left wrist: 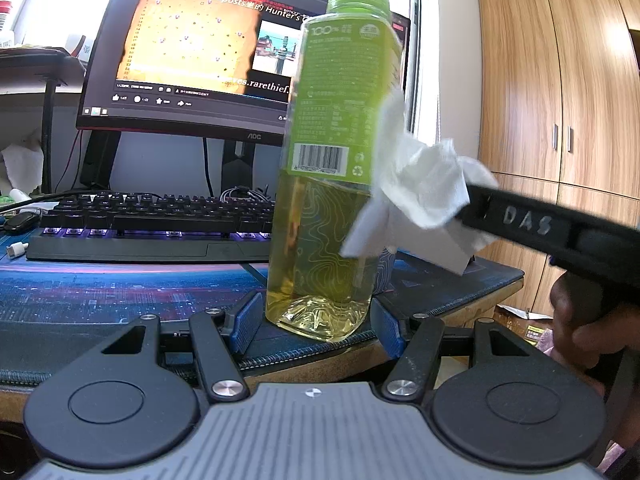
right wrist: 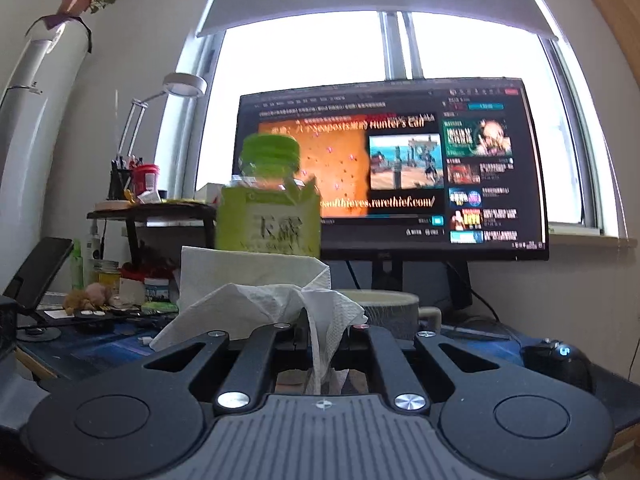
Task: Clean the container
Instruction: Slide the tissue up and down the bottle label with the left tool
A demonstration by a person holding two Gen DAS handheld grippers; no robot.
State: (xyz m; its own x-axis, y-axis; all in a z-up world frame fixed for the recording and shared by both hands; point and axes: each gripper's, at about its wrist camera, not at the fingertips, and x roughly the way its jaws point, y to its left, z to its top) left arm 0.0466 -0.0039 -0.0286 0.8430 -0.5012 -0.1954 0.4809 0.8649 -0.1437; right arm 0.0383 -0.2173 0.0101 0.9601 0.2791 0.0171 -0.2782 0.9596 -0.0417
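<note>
Standing upright near the front edge of the desk mat [left wrist: 100,300], the bottle [left wrist: 332,184] with its green cap [left wrist: 358,0] and green label is filling the middle of the left wrist view, its lower part showing yellow-green liquid. The left gripper [left wrist: 316,322] is reaching toward it, its blue pads [left wrist: 244,320] sitting on either side of the bottle's base; the jaws are standing apart, and whether the pads are actually pressing on the plastic cannot be told. From the right, the right gripper [left wrist: 472,208] is coming in with a crumpled white paper towel [left wrist: 420,188] clamped at its tip, and the towel is lying against the bottle's right side at mid-height. Behind are a lit keyboard [left wrist: 152,216] and a monitor [left wrist: 192,48] playing a video

Looking from the right wrist view, the right gripper [right wrist: 320,332] is holding its jaws nearly together, pinching the paper towel [right wrist: 272,296], which is bunching up in front of the camera. The bottle [right wrist: 268,208] is rising just behind the towel, blurred, its cap [right wrist: 270,154] in front of the monitor [right wrist: 400,168]. A mug [right wrist: 384,312] is sitting to the right, a mouse [right wrist: 556,360] further right
</note>
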